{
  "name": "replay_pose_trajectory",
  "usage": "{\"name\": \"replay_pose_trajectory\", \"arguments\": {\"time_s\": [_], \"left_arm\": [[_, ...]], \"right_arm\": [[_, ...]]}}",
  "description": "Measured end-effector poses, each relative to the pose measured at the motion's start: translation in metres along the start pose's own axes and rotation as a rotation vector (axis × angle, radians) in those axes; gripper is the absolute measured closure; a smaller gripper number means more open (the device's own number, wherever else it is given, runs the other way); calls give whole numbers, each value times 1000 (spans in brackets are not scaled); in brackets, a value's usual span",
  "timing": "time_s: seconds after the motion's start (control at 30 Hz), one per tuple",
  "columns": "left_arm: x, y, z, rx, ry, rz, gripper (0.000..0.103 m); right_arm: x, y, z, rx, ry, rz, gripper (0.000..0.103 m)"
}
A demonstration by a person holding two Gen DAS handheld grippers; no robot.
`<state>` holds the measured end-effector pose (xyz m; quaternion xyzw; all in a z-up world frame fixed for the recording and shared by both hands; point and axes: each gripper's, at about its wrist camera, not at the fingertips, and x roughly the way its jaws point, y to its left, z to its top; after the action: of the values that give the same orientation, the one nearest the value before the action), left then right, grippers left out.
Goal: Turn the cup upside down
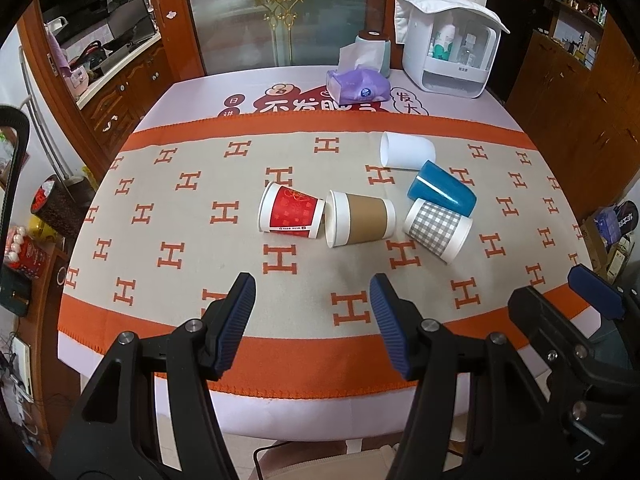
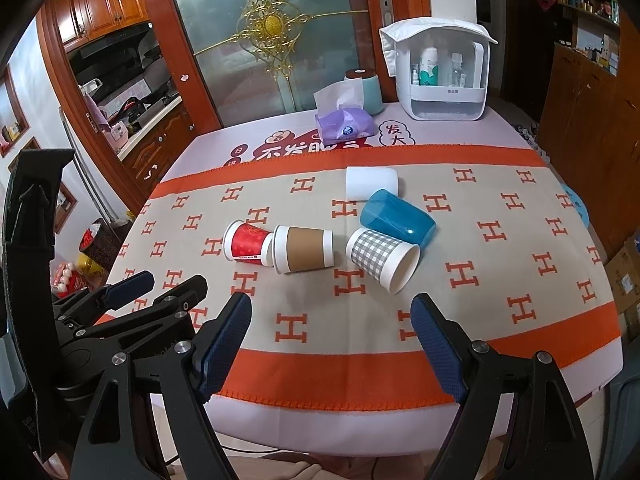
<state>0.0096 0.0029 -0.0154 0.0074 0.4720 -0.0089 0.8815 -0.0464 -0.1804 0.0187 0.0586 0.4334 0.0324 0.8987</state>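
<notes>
Several cups lie on their sides mid-table: a red paper cup [image 1: 290, 217] [image 2: 248, 245], a brown-sleeved paper cup [image 1: 359, 219] [image 2: 303, 249], a grey checked paper cup [image 1: 437, 229] [image 2: 382, 255], a blue plastic cup [image 1: 442, 189] [image 2: 397, 218] and a white cup [image 1: 406, 150] [image 2: 372, 183]. My left gripper [image 1: 313, 294] is open and empty over the table's near edge, short of the cups; it also shows in the right wrist view [image 2: 168, 282]. My right gripper [image 2: 331, 314] is open and empty, also near the front edge, in front of the checked cup.
The table [image 1: 168, 216] wears a beige and orange cloth with H marks. At the back stand a purple tissue pack [image 1: 357, 87], a teal canister [image 2: 367, 92] and a white storage box [image 1: 450, 54]. Wooden cabinets flank both sides.
</notes>
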Motion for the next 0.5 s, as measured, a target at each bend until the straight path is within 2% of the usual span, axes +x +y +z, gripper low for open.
{"name": "replay_pose_trajectory", "arguments": {"time_s": [0.5], "left_arm": [[3, -1, -1, 2, 8, 4, 46]], "right_arm": [[1, 0, -2, 2, 6, 2, 20]]}}
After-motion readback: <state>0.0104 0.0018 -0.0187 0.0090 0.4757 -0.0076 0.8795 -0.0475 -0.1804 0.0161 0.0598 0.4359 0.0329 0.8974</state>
